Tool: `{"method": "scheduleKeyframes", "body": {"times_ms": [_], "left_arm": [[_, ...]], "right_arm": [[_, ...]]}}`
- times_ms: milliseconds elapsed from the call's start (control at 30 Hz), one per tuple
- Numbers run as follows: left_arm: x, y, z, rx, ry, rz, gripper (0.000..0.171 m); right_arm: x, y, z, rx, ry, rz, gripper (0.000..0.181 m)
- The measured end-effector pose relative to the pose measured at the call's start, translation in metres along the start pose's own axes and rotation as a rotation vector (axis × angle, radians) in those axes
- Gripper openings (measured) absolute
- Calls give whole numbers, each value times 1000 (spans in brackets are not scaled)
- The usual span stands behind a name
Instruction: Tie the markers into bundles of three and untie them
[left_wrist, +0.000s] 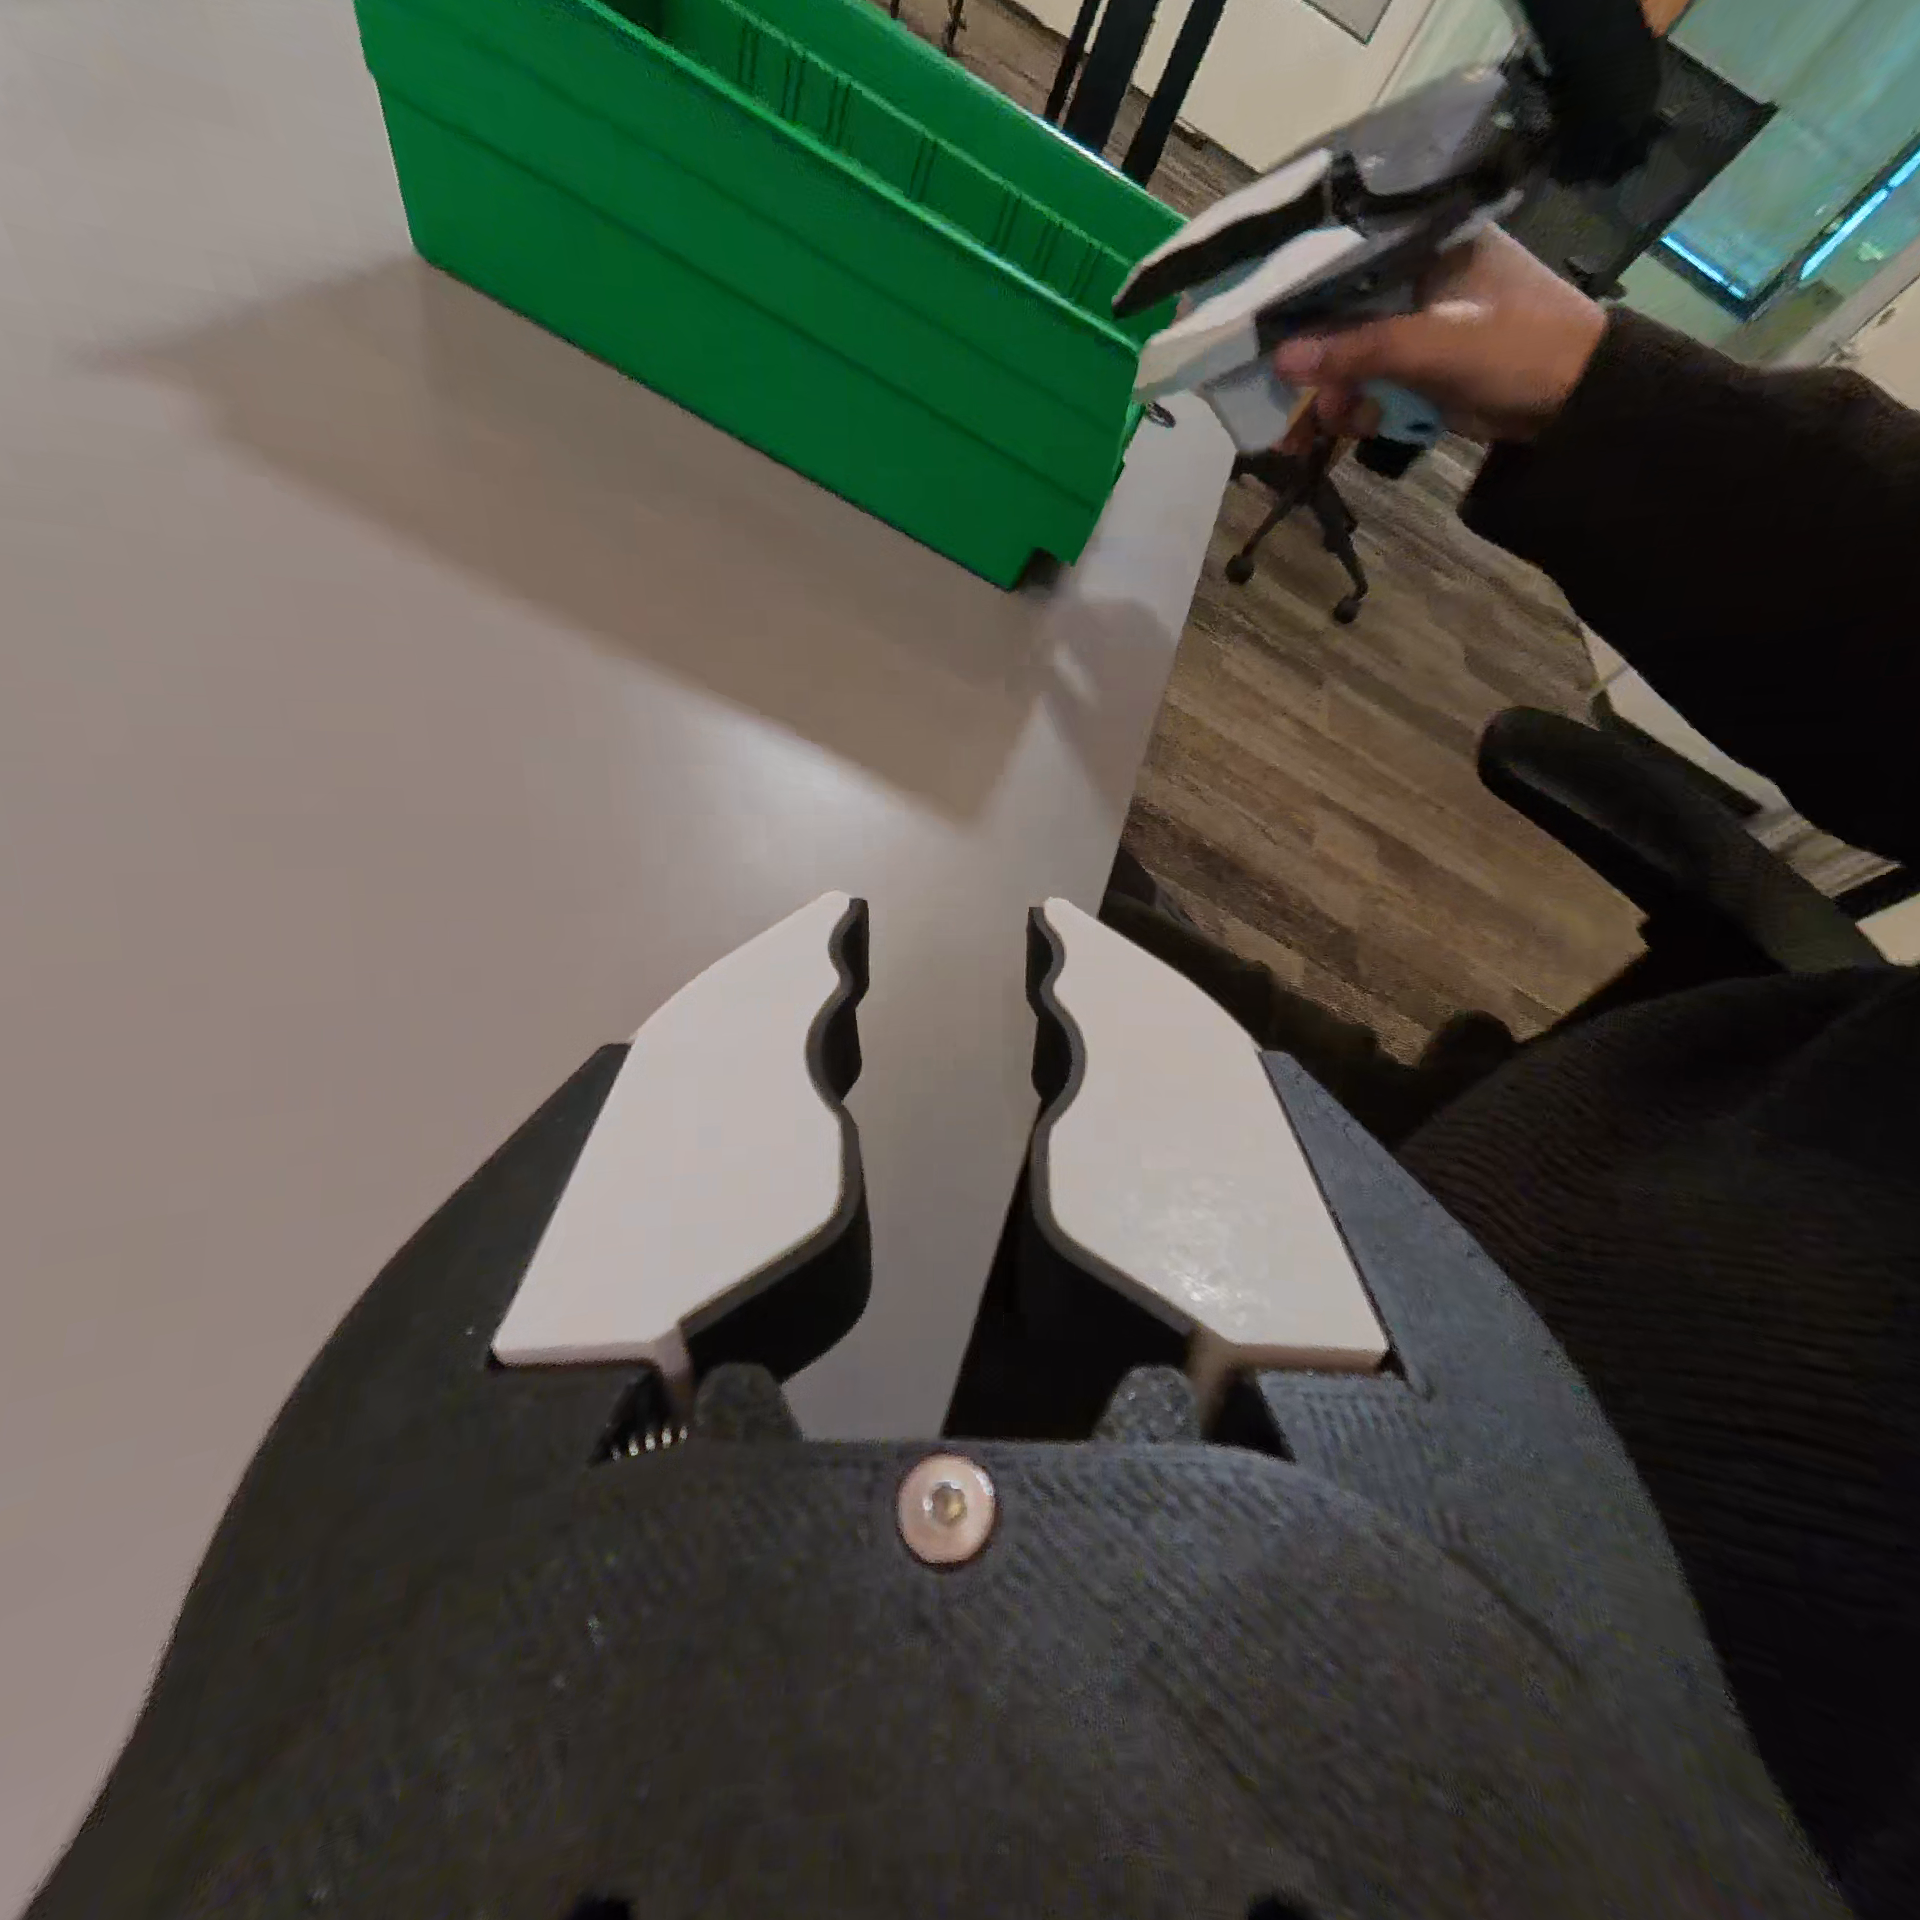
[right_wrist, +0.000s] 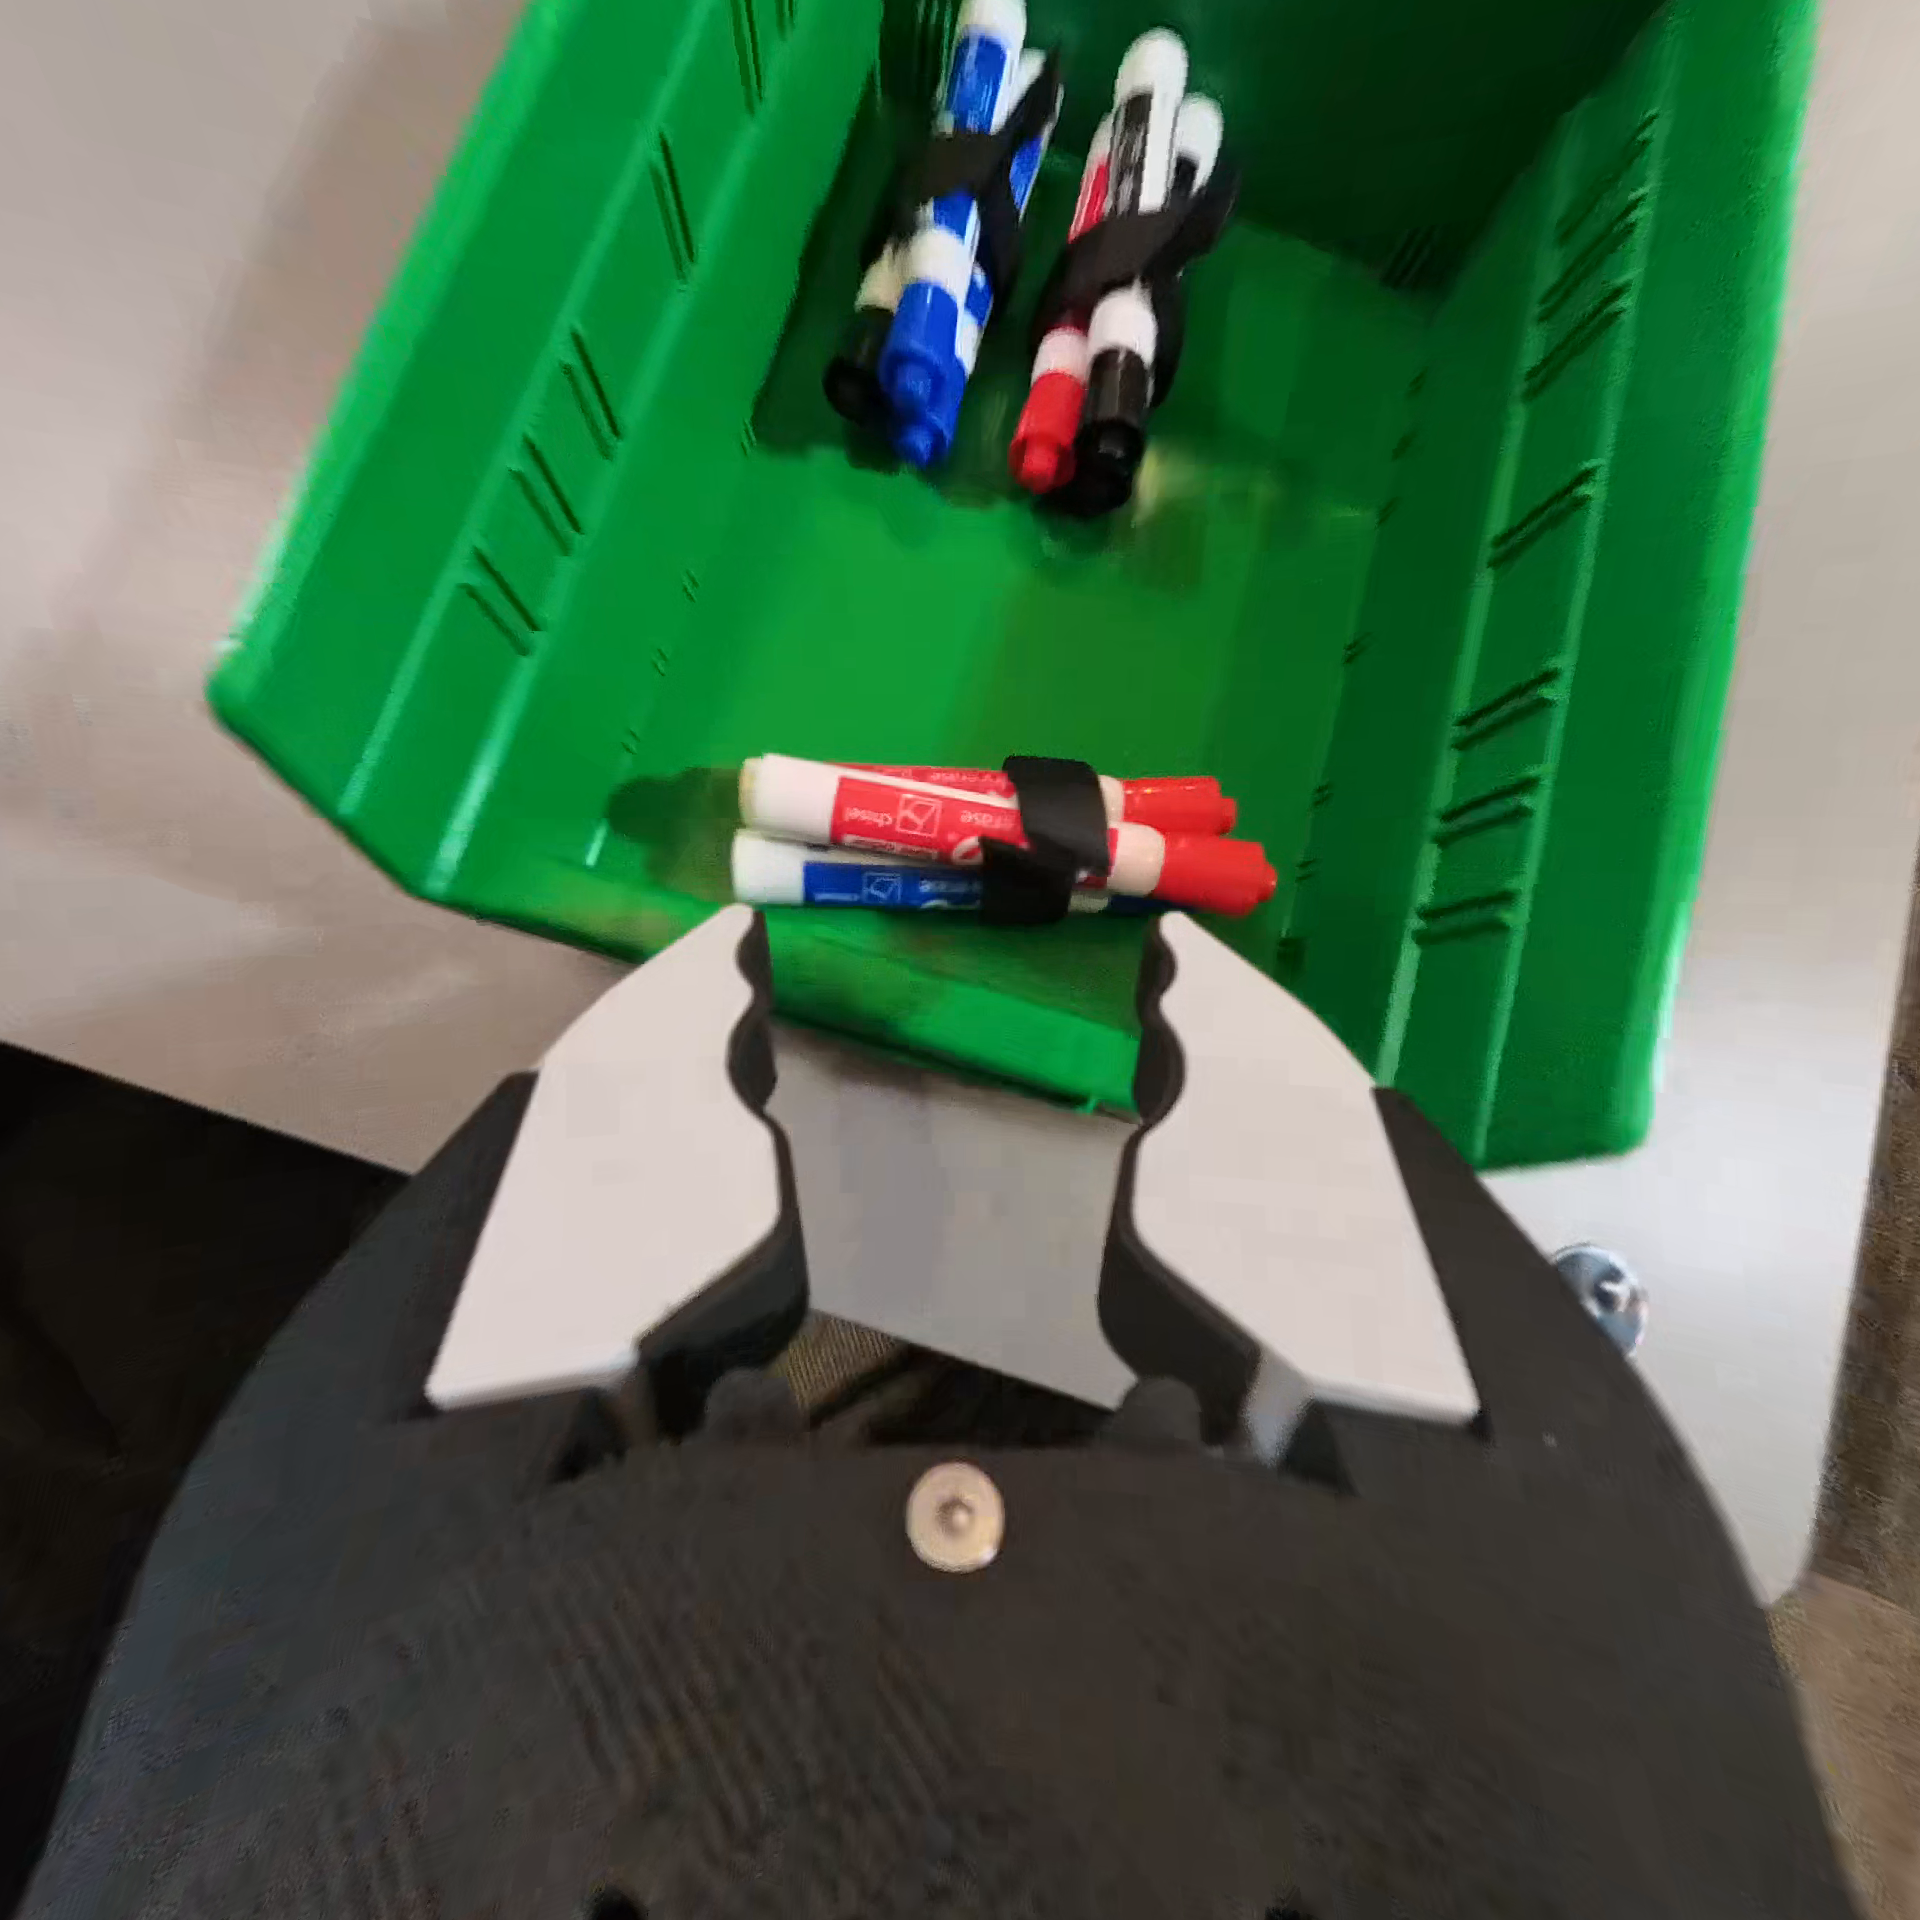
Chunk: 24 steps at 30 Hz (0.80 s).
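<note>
The left gripper (left_wrist: 945, 920), black-bodied with pale grey finger plates, hangs over the near edge of the light grey tabletop (left_wrist: 364, 831) with its jaws apart and nothing between them. Well ahead of it on the tabletop stands a deep green plastic bin (left_wrist: 748, 312) with ribbed walls, close to the tabletop's right edge.

The right gripper (right_wrist: 951, 925), of the same build, hovers just above the near wall of the green plastic bin, held by a hand (left_wrist: 1455, 353) in a dark sleeve; its jaws are spread wide and grip nothing. Directly beyond its tips, on the bin floor against the near wall, lies a bundle of red and blue whiteboard markers (right_wrist: 997, 842) bound crosswise by a black strap. Farther back in the bin lie two more strapped bundles side by side: one of blue and black markers (right_wrist: 935, 281) on the left, and one of red and black markers (right_wrist: 1112, 312) on the right.

To the right of the tabletop, a black office chair (left_wrist: 1662, 831) stands on wood-patterned flooring (left_wrist: 1351, 727).
</note>
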<state>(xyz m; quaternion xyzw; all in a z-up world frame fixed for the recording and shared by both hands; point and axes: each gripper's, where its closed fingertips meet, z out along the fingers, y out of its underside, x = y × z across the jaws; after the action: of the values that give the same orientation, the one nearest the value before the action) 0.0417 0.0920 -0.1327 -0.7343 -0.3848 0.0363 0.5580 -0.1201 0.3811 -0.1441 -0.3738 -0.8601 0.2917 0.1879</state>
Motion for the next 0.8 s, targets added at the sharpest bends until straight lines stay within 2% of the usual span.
{"method": "scheduleKeyframes", "body": {"times_ms": [133,267,400,800], "left_arm": [[6,17,-16,-10,7,-37,29],[3,29,-26,-36,-59,9,29],[3,38,-27,-64,-85,41,30],[6,38,-12,-102,-43,51,30]], "right_arm": [[10,4,21,-130,-27,-52,60],[13,7,29,-197,-75,-55,56],[20,8,30,-253,-57,-184,47],[16,8,32,-281,-47,-282,27]]}}
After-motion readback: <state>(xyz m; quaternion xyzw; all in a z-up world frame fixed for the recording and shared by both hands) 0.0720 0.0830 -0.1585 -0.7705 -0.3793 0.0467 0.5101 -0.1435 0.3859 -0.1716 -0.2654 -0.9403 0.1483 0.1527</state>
